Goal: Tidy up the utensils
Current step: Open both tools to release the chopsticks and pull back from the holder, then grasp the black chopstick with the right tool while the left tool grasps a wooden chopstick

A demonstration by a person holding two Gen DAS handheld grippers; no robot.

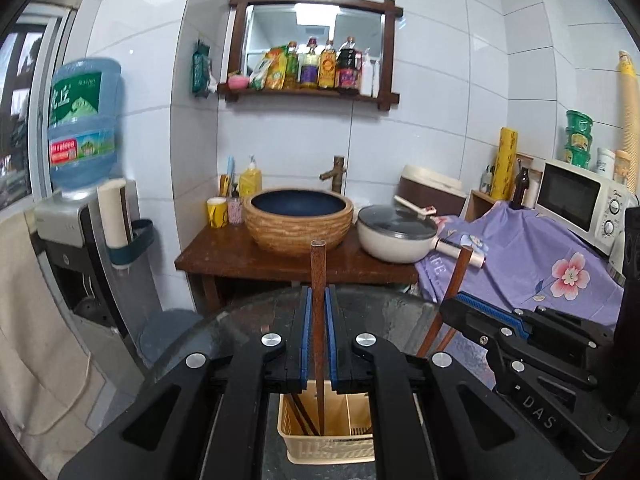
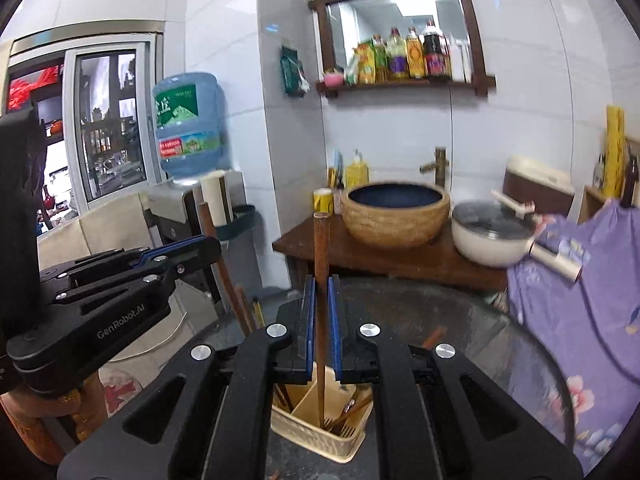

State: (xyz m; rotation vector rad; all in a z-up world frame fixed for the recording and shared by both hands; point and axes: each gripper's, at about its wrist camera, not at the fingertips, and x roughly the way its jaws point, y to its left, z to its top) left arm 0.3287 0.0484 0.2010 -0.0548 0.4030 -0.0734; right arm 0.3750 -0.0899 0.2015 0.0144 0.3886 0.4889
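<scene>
Over cream basket (image 1: 328,446), upright brown wooden chopsticks (image 1: 319,320)

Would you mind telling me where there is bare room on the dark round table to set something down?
The dark round table looks bare beyond the cream slotted utensil basket, toward the purple floral cloth. The basket's compartments are crowded with wooden utensils, and both grippers hover over it.

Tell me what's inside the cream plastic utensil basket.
Cream plastic utensil basket: brown wooden chopsticks in one compartment, wooden-handled forks in another. The fingers hide its far rim.
</scene>
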